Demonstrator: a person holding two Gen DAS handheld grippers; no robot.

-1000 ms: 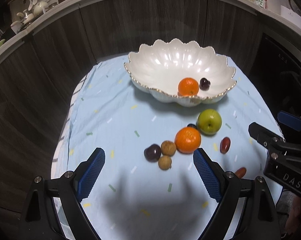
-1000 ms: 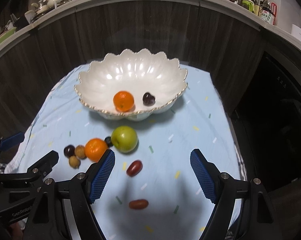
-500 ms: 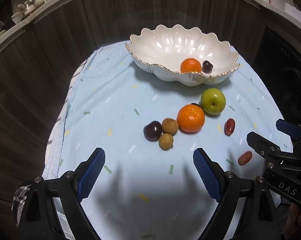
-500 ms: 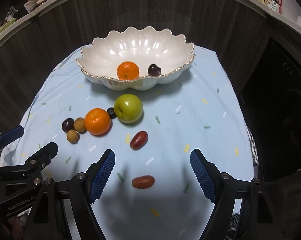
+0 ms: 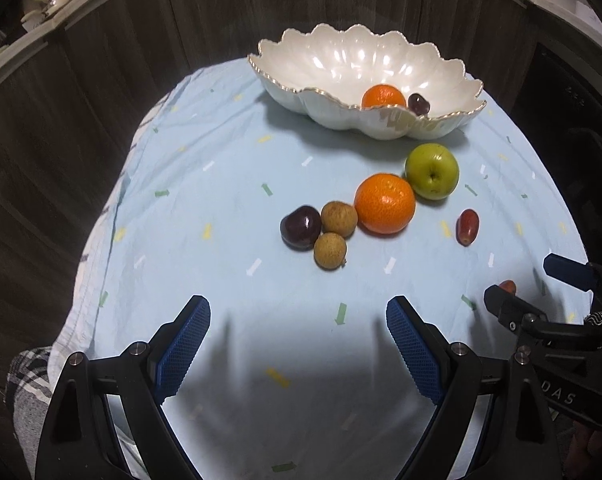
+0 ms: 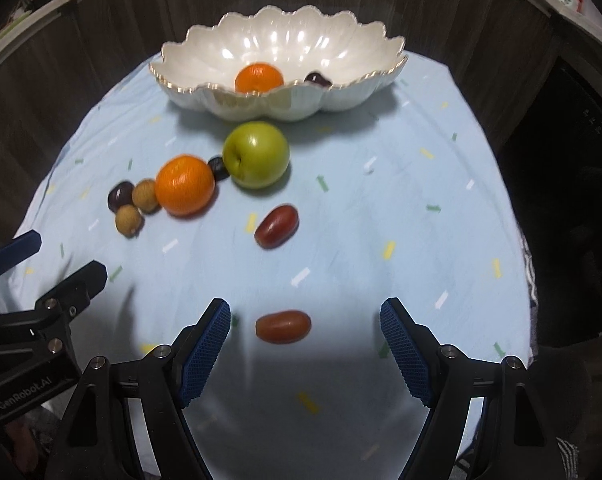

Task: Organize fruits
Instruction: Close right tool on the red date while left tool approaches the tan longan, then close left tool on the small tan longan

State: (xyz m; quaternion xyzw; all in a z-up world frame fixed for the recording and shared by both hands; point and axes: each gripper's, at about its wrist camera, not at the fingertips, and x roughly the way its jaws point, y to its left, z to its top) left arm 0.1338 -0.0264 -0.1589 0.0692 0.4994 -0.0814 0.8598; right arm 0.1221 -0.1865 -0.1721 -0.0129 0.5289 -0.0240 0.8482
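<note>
A white scalloped bowl (image 6: 189, 92) at the far end of the blue cloth holds an orange (image 6: 259, 78) and a dark cherry (image 6: 317, 79). On the cloth lie a green apple (image 6: 256, 155), a second orange (image 6: 185, 185), another cherry (image 5: 300, 227), two longans (image 5: 339, 219) and two red oval fruits. The nearer red fruit (image 6: 283, 327) lies between the fingers of my open right gripper (image 6: 305, 312), untouched by the pads. The farther red fruit (image 6: 277, 227) lies beyond it. My left gripper (image 5: 298, 312) hangs open over bare cloth, short of the cherry and longans.
The light blue cloth (image 5: 205, 208) covers a round table, with dark wood panelling behind. A small dark fruit (image 6: 219, 168) sits between the apple and the loose orange. Shelves with crockery and bottles run along the top edge. Each gripper shows at the side of the other's view.
Both grippers have sunk toward the cloth and tipped forward. The near red fruit has come between the right gripper's fingers. No fruit has moved.
</note>
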